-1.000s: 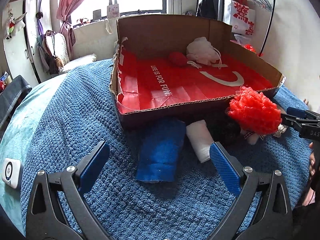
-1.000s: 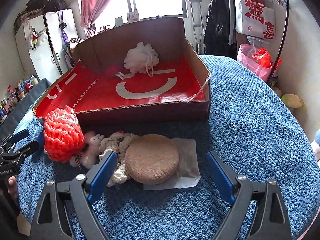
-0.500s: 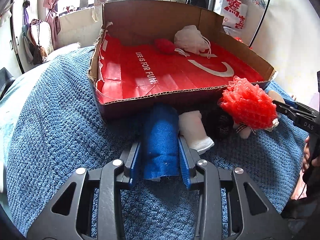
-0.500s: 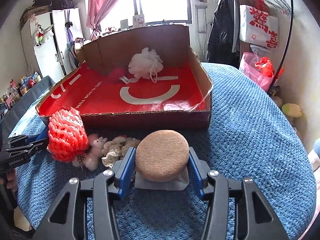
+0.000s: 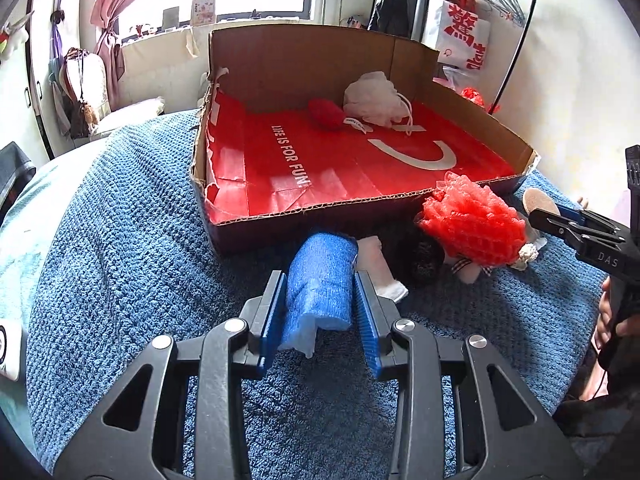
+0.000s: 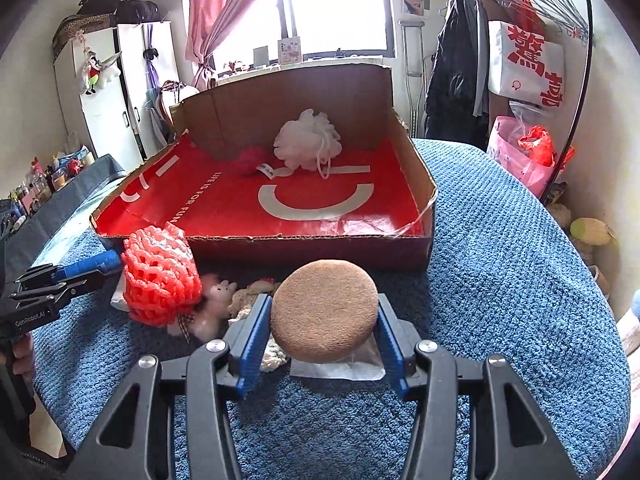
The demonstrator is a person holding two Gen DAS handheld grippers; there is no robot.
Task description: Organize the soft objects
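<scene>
Closed since a second ago: left gripper point(image 5: 320, 312), then spread wide, now clamped on the blue foam roll point(image 5: 322, 280); right gripper point(image 6: 322, 332), likewise wide before, now pinching the round tan sponge point(image 6: 325, 318) at both edges, with a clear wrapper point(image 6: 340, 366) hanging under it. Both things raised a little off the blue blanket point(image 5: 120, 260), just in front of the cardboard box point(image 5: 304, 64)'s near wall. Inside the box, on its red lining printed LIFE IS FOR FUN: white mesh bath puff point(image 6: 307, 140) against the far wall, small red soft item point(image 5: 326, 114) touching it on the left. Rest of the box floor bare red paper. Outside the box, along the near wall: white roll point(image 5: 380, 268) just right of the blue roll, dark fuzzy item point(image 5: 426, 258) next, then red foam netting point(image 6: 160, 276) over a small plush toy point(image 6: 218, 300), and a cream knitted piece point(image 6: 256, 294) close to the tan sponge. Beyond the box on the right, clothes rack point(image 6: 560, 8) with a white bag bearing red characters.
</scene>
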